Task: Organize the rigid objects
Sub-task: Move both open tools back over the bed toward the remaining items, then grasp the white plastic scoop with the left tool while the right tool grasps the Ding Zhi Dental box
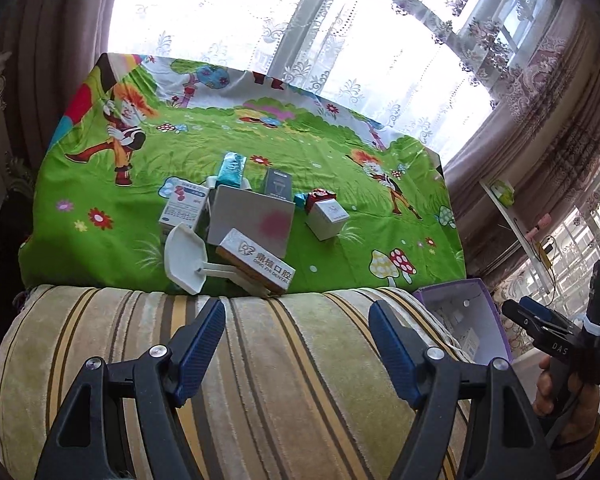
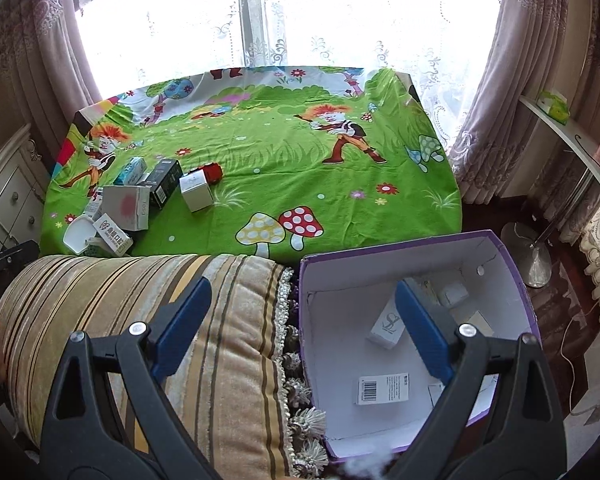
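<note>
While both tools hang over the striped beige-and-brown velvet cushion, neither is holding anything; the left gripper has its blue pads spread wide with only cushion between them, and the right gripper is spread just as wide, its right finger sitting over the open purple cardboard box with the white inside.

So progress-wise I'd call it early-to-middle; a few small items are already in that box right under the right tool, including a slim white carton with a dark logo and a small pale box further in, plus a barcode sticker on the floor of it.

What's left is the whole pile out ahead of the left tool on the green cartoon-print tablecloth; closest is a white-and-tan dental carton with printed characters touching a white plastic scoop-shaped piece; behind those a flat grey box with a pink blotch, a white-and-blue medicine carton, a teal packet, a black upright box, a white cube box and something small and red just beside it.

My guess is the dental carton goes next since it's nearest; the pile is leaning on itself though, so pulling one could shift the rest.
</note>
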Action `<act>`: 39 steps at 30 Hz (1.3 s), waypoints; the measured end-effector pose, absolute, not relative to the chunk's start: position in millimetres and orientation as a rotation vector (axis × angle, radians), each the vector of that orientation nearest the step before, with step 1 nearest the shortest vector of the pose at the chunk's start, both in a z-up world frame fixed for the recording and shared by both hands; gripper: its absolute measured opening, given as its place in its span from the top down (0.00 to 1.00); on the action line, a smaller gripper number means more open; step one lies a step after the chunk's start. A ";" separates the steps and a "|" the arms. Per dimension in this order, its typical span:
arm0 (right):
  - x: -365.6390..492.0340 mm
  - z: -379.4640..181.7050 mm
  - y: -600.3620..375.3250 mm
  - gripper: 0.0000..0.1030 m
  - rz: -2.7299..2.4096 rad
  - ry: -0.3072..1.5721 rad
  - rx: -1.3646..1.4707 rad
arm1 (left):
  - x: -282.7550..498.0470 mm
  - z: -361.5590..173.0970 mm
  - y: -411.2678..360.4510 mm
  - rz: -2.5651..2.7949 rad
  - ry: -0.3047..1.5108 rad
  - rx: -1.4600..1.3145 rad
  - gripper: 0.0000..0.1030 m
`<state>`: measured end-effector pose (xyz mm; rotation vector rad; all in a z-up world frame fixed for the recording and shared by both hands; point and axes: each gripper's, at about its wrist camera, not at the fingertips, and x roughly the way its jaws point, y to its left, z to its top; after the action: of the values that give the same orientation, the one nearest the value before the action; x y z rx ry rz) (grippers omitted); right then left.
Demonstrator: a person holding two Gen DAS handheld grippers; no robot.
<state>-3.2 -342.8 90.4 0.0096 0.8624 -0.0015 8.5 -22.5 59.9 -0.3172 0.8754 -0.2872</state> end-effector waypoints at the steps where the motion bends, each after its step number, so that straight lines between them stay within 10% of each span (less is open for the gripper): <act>1: -1.7 90.0 -338.6 0.08 0.005 0.866 0.005 | 10.4 58.6 -17.6 -0.282 0.881 -0.329 0.27; 18: 41.4 73.0 -248.5 0.08 0.225 0.970 -0.107 | 67.4 25.4 42.8 -0.175 1.036 -0.507 0.28; 39: 112.2 27.9 -149.5 0.13 0.468 1.092 -0.197 | 111.1 -29.5 46.8 -0.172 1.197 -0.567 0.57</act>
<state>112.2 -149.5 27.9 -0.1972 1.0919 0.4677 111.1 46.8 -29.5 -0.5675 1.1974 -0.1725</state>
